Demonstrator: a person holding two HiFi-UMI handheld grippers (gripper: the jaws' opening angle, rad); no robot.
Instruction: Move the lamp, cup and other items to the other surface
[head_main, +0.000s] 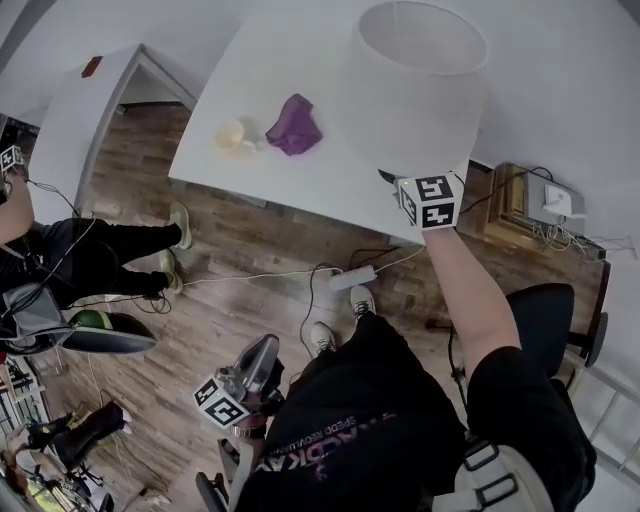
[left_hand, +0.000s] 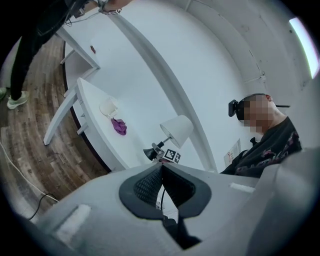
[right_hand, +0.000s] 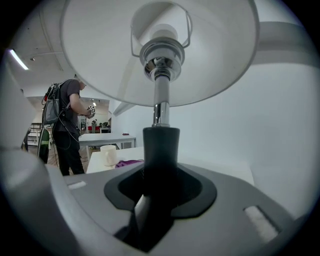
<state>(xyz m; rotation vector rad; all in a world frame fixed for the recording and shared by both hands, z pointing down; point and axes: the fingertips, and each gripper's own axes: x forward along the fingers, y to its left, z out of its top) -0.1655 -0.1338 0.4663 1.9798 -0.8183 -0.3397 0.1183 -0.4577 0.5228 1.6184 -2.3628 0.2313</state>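
– White drum-shaded table lamp (head_main: 420, 85) with a chrome-and-black stem: where is it?
– At the right near corner of the white counter (head_main: 260, 70), leaning in the right gripper (head_main: 405, 185). The right gripper view shows the shade (right_hand: 100, 50) overhead and the black sleeve of the stem running down between the jaws.
– So that gripper (right_hand: 161, 175) is grasping it?
– Yes, it is clenched on the black sleeve low on the stem. The left gripper view shows the lamp (left_hand: 176, 131) tilted, with its dark base lower and to the left. I cannot tell whether the base touches the counter (left_hand: 95, 100).
– And the left gripper (head_main: 262, 350)?
– It is low and near, over the brown wooden plank floor (head_main: 230, 250) and well apart from the counter. In its own view the jaws (left_hand: 161, 167) are pressed together with nothing between the pads.
– What else lies on the counter?
– A cream round cup (head_main: 231, 135) stands left of the lamp. Just to the cup's right lies a crumpled purple cloth (head_main: 294, 127). From the right gripper both show beyond the jaws, the cup (right_hand: 108, 155) farther left and the cloth (right_hand: 129, 163) beside it on the counter (right_hand: 220, 167).
– The left gripper view agrees?
– Yes, it has the cup (left_hand: 108, 107) and the cloth (left_hand: 119, 126) close together, far from the lamp's end.
– Anyone else around?
– A person in dark clothes (head_main: 90, 260) stands on the floor at the left.
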